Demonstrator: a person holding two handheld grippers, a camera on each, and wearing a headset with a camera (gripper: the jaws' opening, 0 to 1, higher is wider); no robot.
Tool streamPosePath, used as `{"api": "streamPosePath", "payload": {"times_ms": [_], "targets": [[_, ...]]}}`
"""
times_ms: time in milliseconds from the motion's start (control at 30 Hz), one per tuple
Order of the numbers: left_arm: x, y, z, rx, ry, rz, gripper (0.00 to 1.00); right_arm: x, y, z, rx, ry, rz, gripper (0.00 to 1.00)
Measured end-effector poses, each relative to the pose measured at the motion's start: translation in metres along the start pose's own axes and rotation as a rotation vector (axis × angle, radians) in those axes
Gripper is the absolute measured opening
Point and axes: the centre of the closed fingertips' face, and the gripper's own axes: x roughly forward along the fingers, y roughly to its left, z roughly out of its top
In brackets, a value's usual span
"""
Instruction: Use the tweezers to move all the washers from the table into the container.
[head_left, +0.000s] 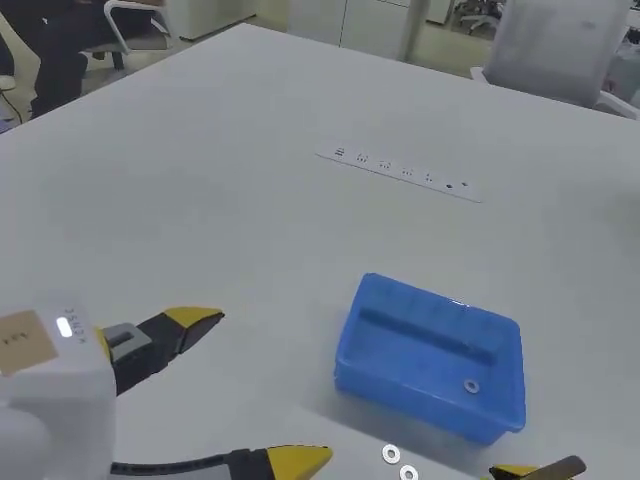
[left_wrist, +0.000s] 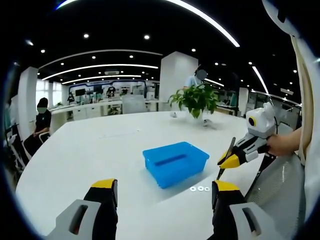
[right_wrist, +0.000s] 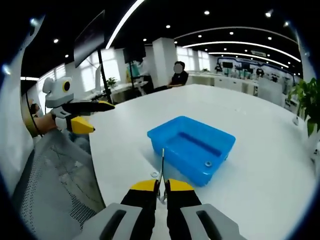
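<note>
I see a white table with a blue container sitting on it near my edge. Three washers lie in a short row on the bare top just beside the container's near wall, not touching it. Farther back a socket strip sits flat in the top, and a potted plant stands at the far side.
</note>
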Motion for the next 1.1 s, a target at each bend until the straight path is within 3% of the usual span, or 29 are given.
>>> {"api": "streamPosePath", "payload": {"times_ms": [200,567,1100], "targets": [[0.000,0.000,-0.001,0.000,0.002,0.003,0.78,-0.005,-0.001,0.023,0.017,-0.047,0.011,0.03],[0.000,0.000,0.000,-0.005,-0.004,-0.001,0.78,-0.005,-0.020,0.060,0.022,-0.134,-0.006,0.03],[0.001,0.001,-0.002,-0.001,0.006,-0.004,0.77,0.034,-0.049,0.082,0.005,-0.142,-0.012,0.03]]}}
